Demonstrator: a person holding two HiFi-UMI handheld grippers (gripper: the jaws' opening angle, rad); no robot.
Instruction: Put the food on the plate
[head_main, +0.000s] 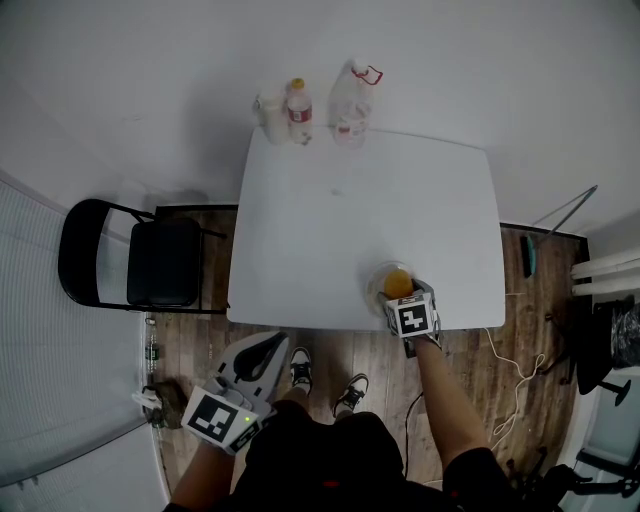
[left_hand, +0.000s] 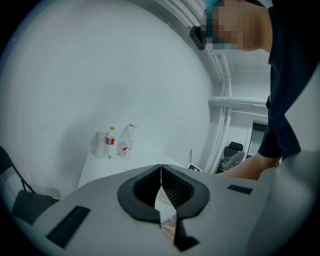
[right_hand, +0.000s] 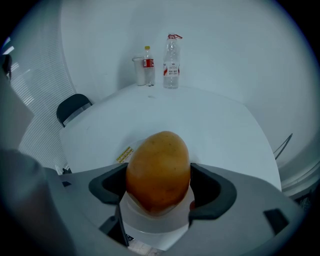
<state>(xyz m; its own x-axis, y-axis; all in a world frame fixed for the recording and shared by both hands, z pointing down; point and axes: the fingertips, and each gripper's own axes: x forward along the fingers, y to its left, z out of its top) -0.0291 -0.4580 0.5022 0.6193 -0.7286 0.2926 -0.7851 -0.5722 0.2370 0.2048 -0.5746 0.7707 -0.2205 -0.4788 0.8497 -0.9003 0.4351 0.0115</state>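
The white table (head_main: 340, 220) is shown with the plate (head_main: 372, 284) set close to its near edge, toward the right corner. The orange-yellow fruit (right_hand: 159, 170) is pinched at its sides between the jaws of the right gripper (right_hand: 159, 186) directly over that plate; whether the fruit already touches it cannot be told. The main hazard is judged to be rolling: the fruit is rounded and smooth, so if it is released from any height or off-centre it may be carried over the low rim and past the table edge to the wooden floor (head_main: 330, 355). A 2nd hazard is a nudge of the plate itself toward that edge as the jaws are spread. No steadying is available, since the left gripper (left_hand: 161, 186) is held low beside the person, off the table, with its jaws pressed together on nothing. Ample bare surface is left across the middle and left of the table. The 2 bottles (head_main: 298, 110) and 1 cup (head_main: 270, 118) are stood at the far edge, well apart. The black chair (head_main: 150, 262) is kept clear at the left.
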